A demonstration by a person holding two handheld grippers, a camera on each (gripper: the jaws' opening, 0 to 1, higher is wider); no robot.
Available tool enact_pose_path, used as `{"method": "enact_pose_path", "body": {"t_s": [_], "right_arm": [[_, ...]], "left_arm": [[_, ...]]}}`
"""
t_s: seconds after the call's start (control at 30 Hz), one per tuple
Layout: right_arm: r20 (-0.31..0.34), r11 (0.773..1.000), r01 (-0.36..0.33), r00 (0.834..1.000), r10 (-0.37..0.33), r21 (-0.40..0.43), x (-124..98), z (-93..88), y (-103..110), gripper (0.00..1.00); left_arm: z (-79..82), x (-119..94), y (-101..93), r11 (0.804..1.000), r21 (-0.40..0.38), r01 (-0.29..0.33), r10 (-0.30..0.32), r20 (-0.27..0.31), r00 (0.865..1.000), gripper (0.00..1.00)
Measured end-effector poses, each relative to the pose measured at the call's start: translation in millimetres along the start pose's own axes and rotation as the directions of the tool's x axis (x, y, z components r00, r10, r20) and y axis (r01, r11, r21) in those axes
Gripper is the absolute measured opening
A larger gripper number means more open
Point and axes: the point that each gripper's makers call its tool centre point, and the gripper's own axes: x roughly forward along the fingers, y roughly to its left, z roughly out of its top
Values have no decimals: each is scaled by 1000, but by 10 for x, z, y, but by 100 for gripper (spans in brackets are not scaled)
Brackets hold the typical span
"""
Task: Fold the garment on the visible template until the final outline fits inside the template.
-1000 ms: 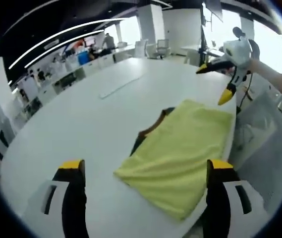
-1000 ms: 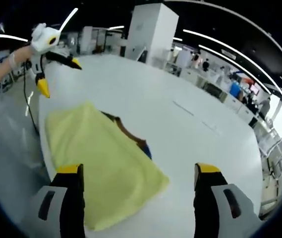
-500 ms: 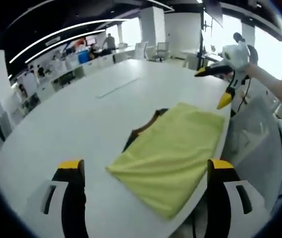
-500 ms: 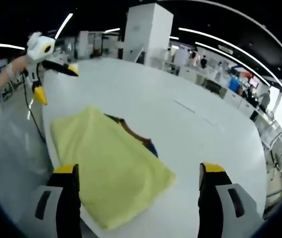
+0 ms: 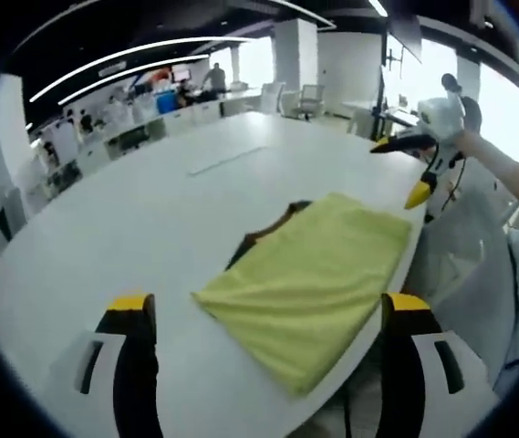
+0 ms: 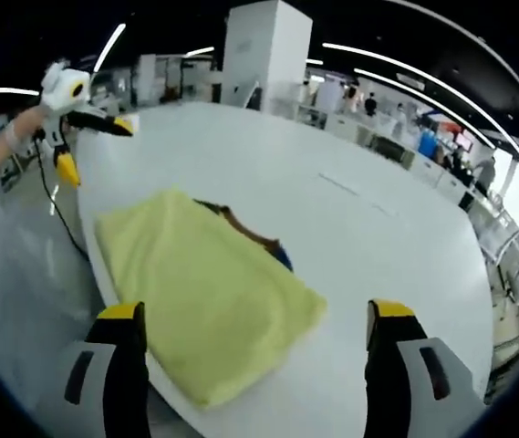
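We see one folded yellow garment (image 5: pixel 314 278) on one white table (image 5: pixel 122 228), a dark template (image 5: pixel 264 235) beneath; both left gripper (image 5: pixel 268 319) and right gripper (image 6: pixel 252 328) hover with jaws apart, empty.

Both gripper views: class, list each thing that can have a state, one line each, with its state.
Yellow garment: folded flat, lying at the table edge, ungripped.
Dark template: mostly covered by the garment, one strip showing.
Left gripper: open, raised off the table, holding nothing.
Right gripper: open, raised, holding nothing.
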Motion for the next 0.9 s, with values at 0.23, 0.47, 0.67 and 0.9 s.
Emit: {"method": "enact_pose_path", "body": {"t_s": [0.23,0.47,0.67,0.9], "right_arm": [[-5,1000,22,1000,-22,19,-41,-66,-10,100],[-39,998,25,999,-22,61,-69,-231,-15,100],[-44,996,18,999,-14,90,-69,-295,22,100],[-67,995,9,998,-2,96,-74,-377,65,94]], "left_arm": [[-96,-1,-37,998,-67,3,-3,5,1000,100],[-226,-22,-48,993,-118,6,-7,-4,1000,93],[-343,-46,-81,991,-137,2,-4,-11,1000,87],[-385,-70,-114,987,-159,4,-4,3,1000,85]]}}
